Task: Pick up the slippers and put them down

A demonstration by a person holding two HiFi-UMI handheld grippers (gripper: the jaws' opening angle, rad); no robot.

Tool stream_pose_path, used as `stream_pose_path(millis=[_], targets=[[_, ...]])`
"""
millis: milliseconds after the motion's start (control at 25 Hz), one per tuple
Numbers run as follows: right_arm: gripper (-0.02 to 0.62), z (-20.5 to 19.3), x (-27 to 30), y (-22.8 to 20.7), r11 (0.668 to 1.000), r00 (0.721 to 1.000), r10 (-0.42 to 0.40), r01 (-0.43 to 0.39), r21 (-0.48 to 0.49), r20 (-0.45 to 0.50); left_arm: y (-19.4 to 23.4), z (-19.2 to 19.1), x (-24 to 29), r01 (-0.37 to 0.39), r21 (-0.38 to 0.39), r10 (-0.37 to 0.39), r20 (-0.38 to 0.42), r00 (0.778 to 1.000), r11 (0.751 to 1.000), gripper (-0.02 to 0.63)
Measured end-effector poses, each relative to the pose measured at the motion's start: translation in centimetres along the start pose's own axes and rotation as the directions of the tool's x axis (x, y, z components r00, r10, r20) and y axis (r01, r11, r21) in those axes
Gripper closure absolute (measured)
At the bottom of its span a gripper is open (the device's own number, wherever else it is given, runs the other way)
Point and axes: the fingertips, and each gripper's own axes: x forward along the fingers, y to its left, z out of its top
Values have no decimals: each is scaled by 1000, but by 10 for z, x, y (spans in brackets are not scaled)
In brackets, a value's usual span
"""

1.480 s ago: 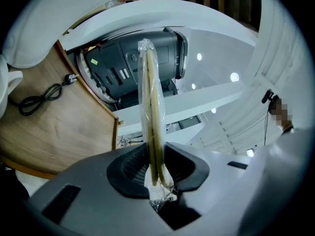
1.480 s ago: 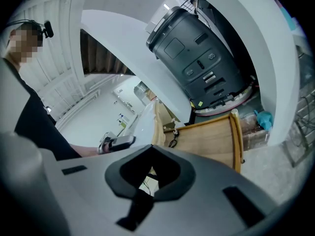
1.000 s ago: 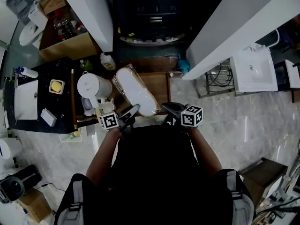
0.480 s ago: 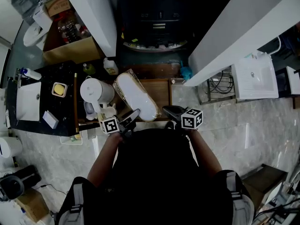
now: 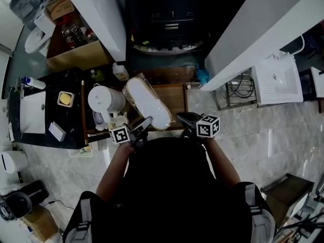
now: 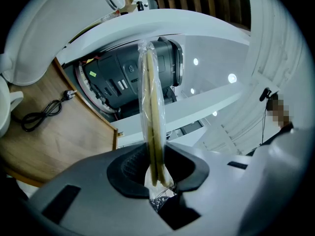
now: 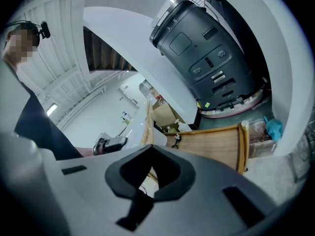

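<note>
A pair of white slippers [image 5: 148, 101] sealed in clear plastic slants over the wooden table [image 5: 174, 92]. My left gripper [image 5: 143, 125] is shut on the pack's near end. In the left gripper view the slippers [image 6: 151, 107] stand edge-on and run down between the jaws of the left gripper [image 6: 156, 181]. My right gripper [image 5: 183, 118] sits just right of the pack's near end, and its tips meet. In the right gripper view the slippers [image 7: 146, 119] rise just beyond the right gripper [image 7: 150, 149]; I cannot tell whether they touch it.
A white kettle [image 5: 105, 99] stands left of the slippers, beside a black counter [image 5: 68, 120] with a white basin [image 5: 31, 113]. A dark machine [image 5: 167, 29] sits beyond the table between two white walls. A wire rack [image 5: 238, 87] and another white basin [image 5: 276, 77] lie to the right.
</note>
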Motion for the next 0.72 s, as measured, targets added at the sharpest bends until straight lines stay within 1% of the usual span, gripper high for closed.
stream_pose_path(millis=[120, 280, 480, 720], targets=[[589, -1, 1, 0, 1000, 1000, -3, 3, 6, 3, -3, 3, 2, 28, 52, -27, -22, 999, 998, 515], [589, 0, 3, -2, 1000, 1000, -6, 6, 16, 16, -4, -1, 5, 30, -4, -30, -33, 999, 1000, 515], [589, -1, 5, -2, 999, 999, -20, 20, 27, 30, -2, 1, 4, 25, 12, -25, -60, 998, 1000, 515], [589, -1, 5, -3, 998, 998, -43, 40, 47, 54, 0, 0, 7, 40, 3, -40, -98, 994, 999, 515]])
